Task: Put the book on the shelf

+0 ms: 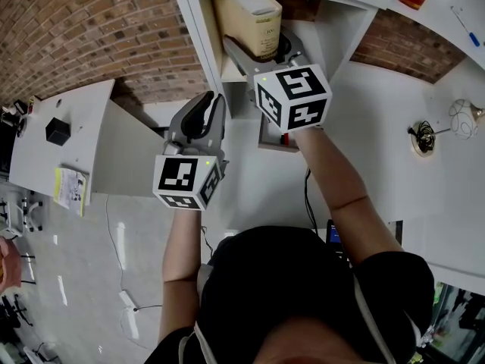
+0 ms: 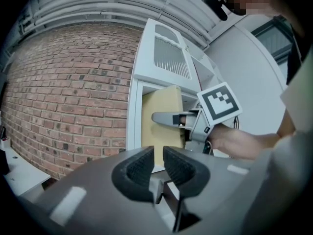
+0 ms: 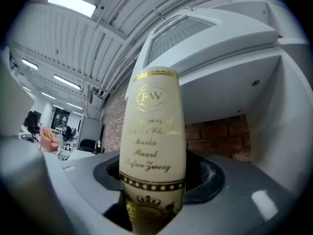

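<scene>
Head view: we see the book (image 1: pixel 250 14) standing up inside the shelf (image 1: pixel 211 29), in the open box at the top, close to its left wall. The right tongs (image 1: pixel 259 45) reach in, with one finger on each side of the book. In the right gripper view the spine of the book fills the middle, and the jaws stand wide. We can see a dark gap between the book and the pad on the right. So we think these tongs are open and not squeezing. The other pad is hidden behind the book, so we cannot tell if it touches.

The left tongs (image 1: pixel 203 112) hang lower and to the left, out in front of the shelf and well apart from the book. In the left gripper view their jaws are nearly together with nothing between them. They hold nothing.

We think this is the letting-go step. The book is in the shelf and looks like it stands on its own. But we cannot see its bottom edge well, so we are not sure it sits flat.

The next move, we think, is to pull the right tongs straight back out. The jaws must be wide so the pads do not drag the book along. It should go slow and straight, because the book is tall and thin and may tip if a finger bumps it. The left tongs can wait where they are.
</scene>
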`<state>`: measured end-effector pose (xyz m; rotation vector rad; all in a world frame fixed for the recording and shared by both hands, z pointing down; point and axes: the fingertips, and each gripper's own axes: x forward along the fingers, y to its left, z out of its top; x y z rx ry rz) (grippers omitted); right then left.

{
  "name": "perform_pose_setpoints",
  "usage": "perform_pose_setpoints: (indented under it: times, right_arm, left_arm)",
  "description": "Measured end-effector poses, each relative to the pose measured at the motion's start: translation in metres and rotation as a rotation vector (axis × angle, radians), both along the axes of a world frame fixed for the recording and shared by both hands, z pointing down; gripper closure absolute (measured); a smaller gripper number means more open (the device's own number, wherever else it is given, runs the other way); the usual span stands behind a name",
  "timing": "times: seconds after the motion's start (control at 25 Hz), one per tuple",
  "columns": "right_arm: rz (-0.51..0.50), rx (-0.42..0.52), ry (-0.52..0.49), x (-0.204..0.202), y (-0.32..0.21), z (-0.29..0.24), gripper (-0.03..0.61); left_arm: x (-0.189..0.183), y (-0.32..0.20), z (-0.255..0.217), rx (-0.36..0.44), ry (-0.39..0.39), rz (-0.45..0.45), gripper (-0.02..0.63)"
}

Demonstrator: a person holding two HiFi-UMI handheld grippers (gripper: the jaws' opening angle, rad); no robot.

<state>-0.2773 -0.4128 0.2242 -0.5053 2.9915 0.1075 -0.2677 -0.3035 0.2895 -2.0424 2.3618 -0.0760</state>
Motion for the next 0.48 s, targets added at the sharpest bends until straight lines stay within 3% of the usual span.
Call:
perform_pose_setpoints:
  times: [0.2,0.48]
  right_arm:
    - [-0.01,-0.026,0.012,0.014,0.003,0.015,0.285]
    - [-0.002,0.009,0.058,0.048,0.014,0.033,0.284]
  left_arm:
    - [0.0,-0.003,0.002,-0.005,0.006,0.011,0.566]
    - [0.007,-0.021,0.006,-0.008,0.026,0.052,0.554]
